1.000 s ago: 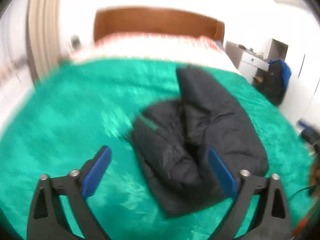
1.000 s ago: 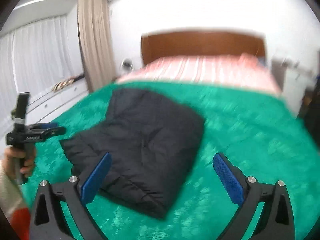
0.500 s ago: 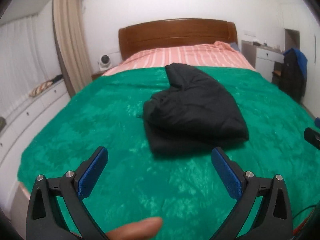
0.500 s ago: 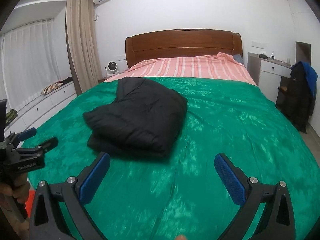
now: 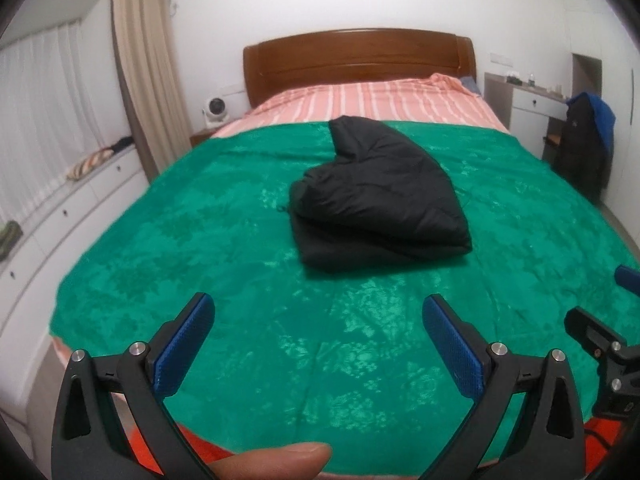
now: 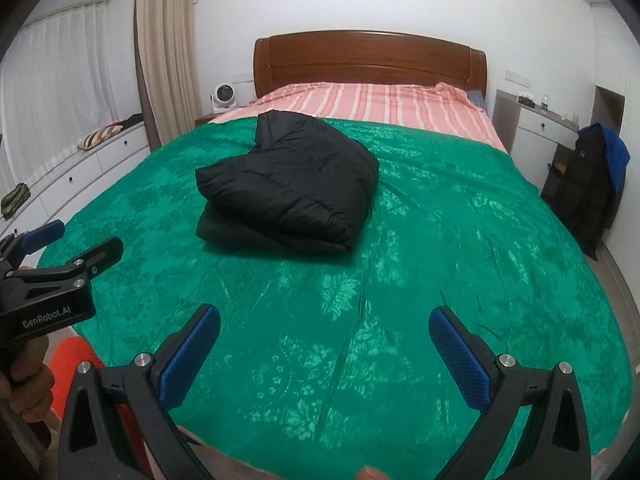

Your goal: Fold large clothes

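A black puffy jacket point(image 5: 376, 200) point(image 6: 292, 188) lies folded into a thick bundle in the middle of the green bedspread point(image 5: 200, 240) point(image 6: 460, 240). My left gripper point(image 5: 318, 312) is open and empty, held back over the foot of the bed, well short of the jacket. My right gripper point(image 6: 324, 324) is open too, nothing between its blue pads, likewise near the foot end. In the right wrist view the left gripper point(image 6: 60, 256) shows at the left edge, held by a hand point(image 6: 24, 392). Part of the right gripper point(image 5: 600, 332) shows at the right edge of the left wrist view.
A wooden headboard point(image 6: 368, 60) and striped pink sheet point(image 6: 360, 104) lie at the far end. White drawers point(image 6: 80, 168) run along the left wall, with a curtain point(image 6: 168, 52) and small fan point(image 6: 222, 96). At the right, a dark coat point(image 6: 592, 184) hangs by a white desk point(image 6: 536, 120).
Both grippers have pulled back from the jacket toward the foot of the bed, both open and empty throughout. The folded jacket now lies farther off and the views have steadied.
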The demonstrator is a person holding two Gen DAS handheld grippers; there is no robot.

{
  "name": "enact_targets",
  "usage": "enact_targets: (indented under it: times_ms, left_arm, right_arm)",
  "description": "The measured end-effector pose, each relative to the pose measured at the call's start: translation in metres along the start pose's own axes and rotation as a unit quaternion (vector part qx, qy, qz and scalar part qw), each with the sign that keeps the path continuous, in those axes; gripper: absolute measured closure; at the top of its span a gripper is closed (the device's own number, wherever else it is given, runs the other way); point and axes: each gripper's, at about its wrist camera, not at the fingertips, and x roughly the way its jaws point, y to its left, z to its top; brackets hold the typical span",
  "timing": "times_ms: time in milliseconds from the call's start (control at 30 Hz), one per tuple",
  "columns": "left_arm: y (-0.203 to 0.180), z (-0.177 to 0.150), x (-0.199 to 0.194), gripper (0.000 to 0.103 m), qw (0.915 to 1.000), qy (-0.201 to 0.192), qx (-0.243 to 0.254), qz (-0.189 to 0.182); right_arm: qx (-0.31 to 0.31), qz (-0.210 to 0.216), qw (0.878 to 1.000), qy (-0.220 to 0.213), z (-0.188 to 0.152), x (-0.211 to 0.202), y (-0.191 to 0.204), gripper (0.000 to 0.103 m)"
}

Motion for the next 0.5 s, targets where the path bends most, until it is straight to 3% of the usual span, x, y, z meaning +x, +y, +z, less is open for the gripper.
enact_targets:
  times_ms: [500]
  left_arm:
    - [-0.005,-0.004,-0.002,0.0,0.9997,0.014,0.004,-0.019]
  right_arm:
    - [-0.013,-0.023,0.999,0.019,-0.001,-0.014,0.013,0.0]
